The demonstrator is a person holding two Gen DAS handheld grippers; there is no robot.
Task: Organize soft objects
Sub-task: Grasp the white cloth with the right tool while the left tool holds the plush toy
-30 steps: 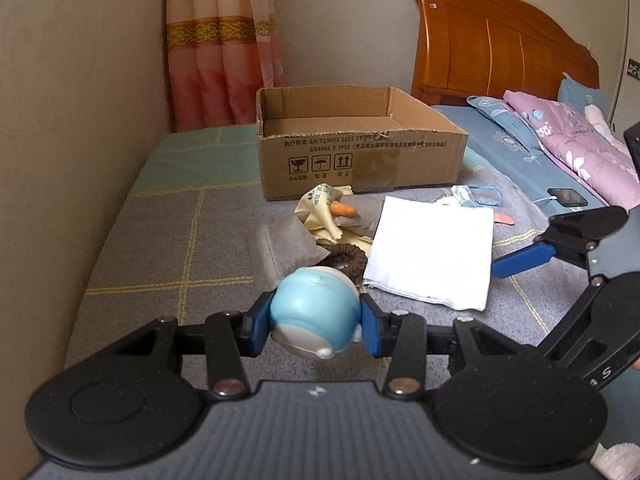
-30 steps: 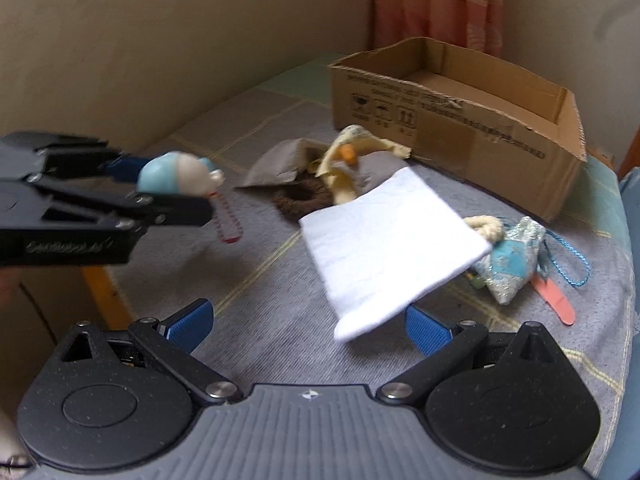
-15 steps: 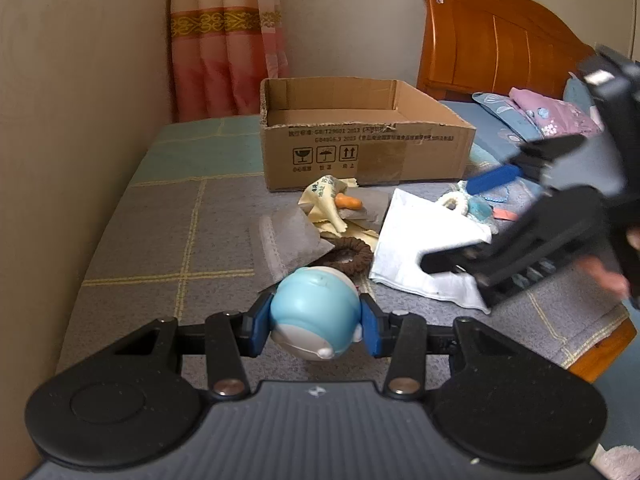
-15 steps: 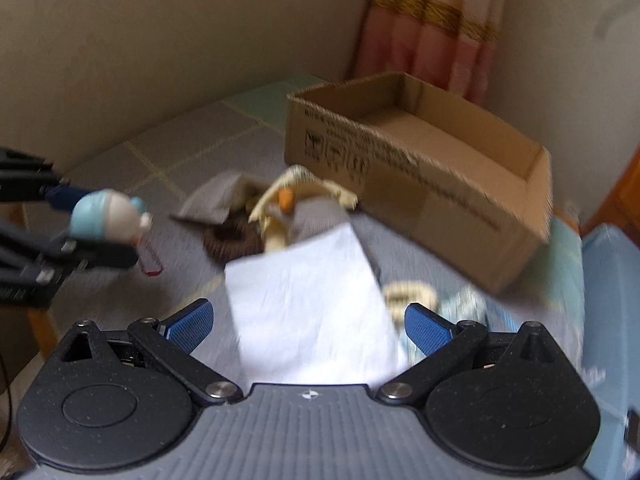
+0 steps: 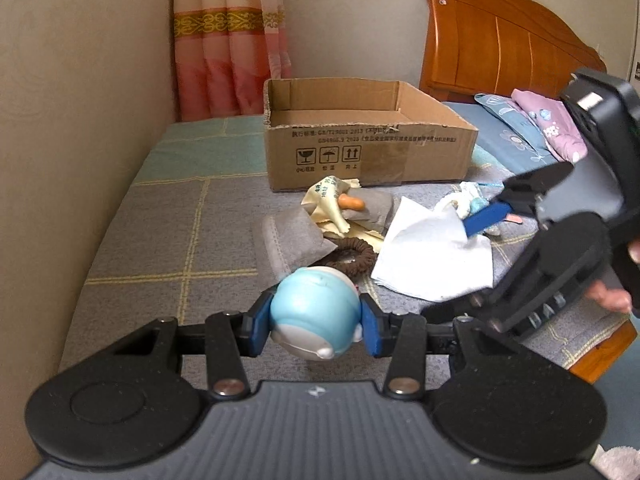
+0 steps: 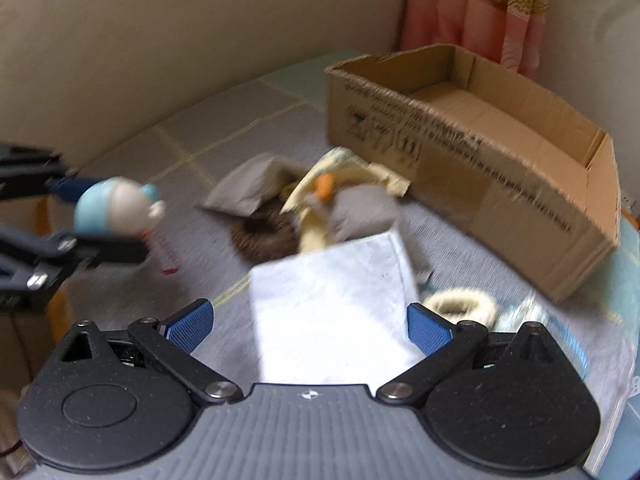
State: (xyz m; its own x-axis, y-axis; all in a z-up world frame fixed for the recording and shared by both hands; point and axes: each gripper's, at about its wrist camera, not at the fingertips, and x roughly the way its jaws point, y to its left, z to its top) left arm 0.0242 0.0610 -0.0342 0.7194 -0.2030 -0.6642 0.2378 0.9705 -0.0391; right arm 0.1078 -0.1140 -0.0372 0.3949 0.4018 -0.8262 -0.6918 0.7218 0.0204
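Observation:
My left gripper (image 5: 314, 326) is shut on a round blue and white toy (image 5: 316, 304), held above the grey bedspread; the same toy (image 6: 116, 204) shows at the left of the right wrist view. My right gripper (image 6: 310, 324) stands open, its blue pads wide apart over a white cloth (image 6: 332, 304). In the left wrist view the right gripper (image 5: 472, 264) comes in from the right, one blue pad against the rumpled white cloth (image 5: 432, 256). An open cardboard box (image 5: 400, 156) sits behind the pile, nothing visible inside it.
A yellow cloth with an orange piece (image 5: 332, 204), a grey pouch (image 5: 292, 236), a brown scrunchie (image 5: 356, 252) and a cream scrunchie (image 6: 460, 306) lie before the box. A wall runs along the left. Pillows and a wooden headboard (image 5: 500, 48) stand at the right.
The right gripper has swung in over the white cloth, which now lies rumpled instead of flat. The left gripper has kept still with the toy in it.

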